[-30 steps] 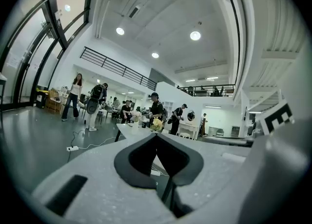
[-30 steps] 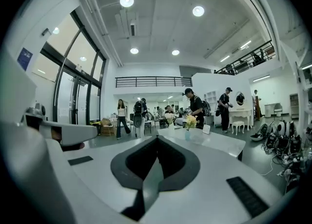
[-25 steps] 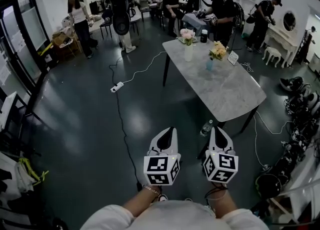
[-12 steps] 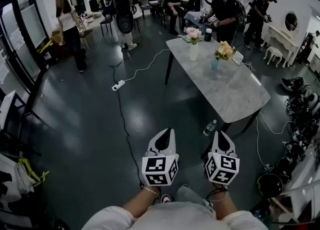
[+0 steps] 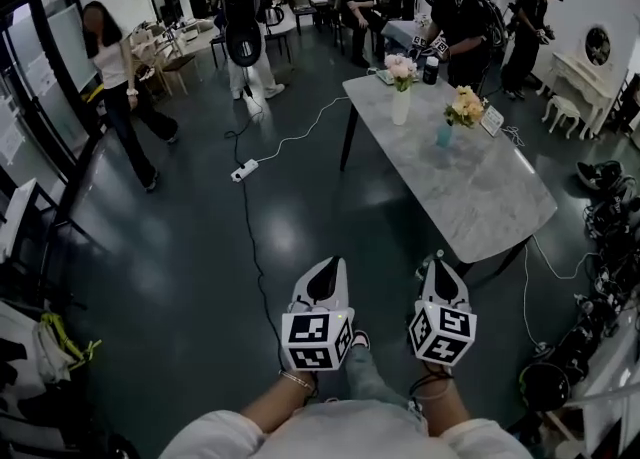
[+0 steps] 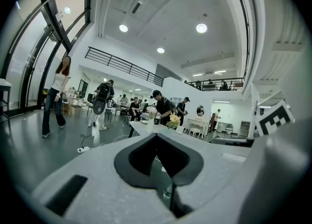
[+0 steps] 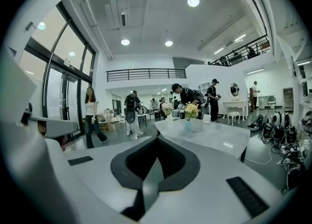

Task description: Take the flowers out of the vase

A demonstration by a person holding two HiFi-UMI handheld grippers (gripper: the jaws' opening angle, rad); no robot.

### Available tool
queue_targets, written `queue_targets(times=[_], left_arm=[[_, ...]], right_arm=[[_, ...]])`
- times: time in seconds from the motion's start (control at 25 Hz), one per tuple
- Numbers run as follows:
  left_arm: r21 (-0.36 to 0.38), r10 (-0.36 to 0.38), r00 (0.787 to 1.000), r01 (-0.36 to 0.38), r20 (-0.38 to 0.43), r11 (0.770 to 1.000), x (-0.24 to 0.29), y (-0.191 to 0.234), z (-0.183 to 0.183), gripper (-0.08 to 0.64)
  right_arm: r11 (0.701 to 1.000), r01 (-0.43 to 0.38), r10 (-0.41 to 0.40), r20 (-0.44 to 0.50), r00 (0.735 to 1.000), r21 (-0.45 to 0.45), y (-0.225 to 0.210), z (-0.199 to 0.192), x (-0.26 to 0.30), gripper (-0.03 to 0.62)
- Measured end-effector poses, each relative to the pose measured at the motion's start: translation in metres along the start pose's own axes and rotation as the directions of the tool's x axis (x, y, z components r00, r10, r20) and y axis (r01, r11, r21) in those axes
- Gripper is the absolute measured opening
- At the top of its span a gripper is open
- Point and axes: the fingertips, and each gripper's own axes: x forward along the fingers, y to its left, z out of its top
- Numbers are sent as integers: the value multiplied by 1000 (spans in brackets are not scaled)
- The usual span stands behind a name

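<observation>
A white vase [image 5: 400, 107] with pink flowers [image 5: 402, 68] stands at the far end of the marble table [image 5: 480, 197]. Near it is a small blue vase [image 5: 443, 134] with yellow flowers [image 5: 466, 104]. My left gripper [image 5: 329, 266] and right gripper [image 5: 438, 267] are side by side low in the head view, both shut and empty, well short of the table's near corner. The right gripper view looks over its shut jaws [image 7: 157, 142] toward the yellow flowers [image 7: 190, 111] and pink flowers [image 7: 167, 108]. The left gripper [image 6: 157, 137] also faces the yellow flowers [image 6: 174, 119].
A black cup [image 5: 431, 69] and a small card [image 5: 491, 120] share the table's far end. A person [image 5: 460, 22] stands behind it, several others farther back. Another person [image 5: 117, 87] walks at the left. A power strip [image 5: 245, 170] with cables lies on the floor; gear [image 5: 600, 247] is piled at the right.
The table and vases have drawn nearer in the head view as I walk forward. Both grippers stay shut in front of me. The person at the left has walked toward the near left.
</observation>
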Motion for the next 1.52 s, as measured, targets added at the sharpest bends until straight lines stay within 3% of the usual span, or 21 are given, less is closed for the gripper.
queue_targets(times=[0.24,0.6,1.52], left_arm=[[36,8,1000,-8,7,999,63,15,20,9],[51,6,1000,-6,-12,999,145,16,35,9],[16,53,998,-53,-30,998,278,41,39,9]], right_arm=[[1000,-11,11,38,999,20,-10,22,67,2],[999,2,-2,16,1000,41,-43,39,143,2],[1000,-28,28,-51,998,-5,-77,53,277,2]])
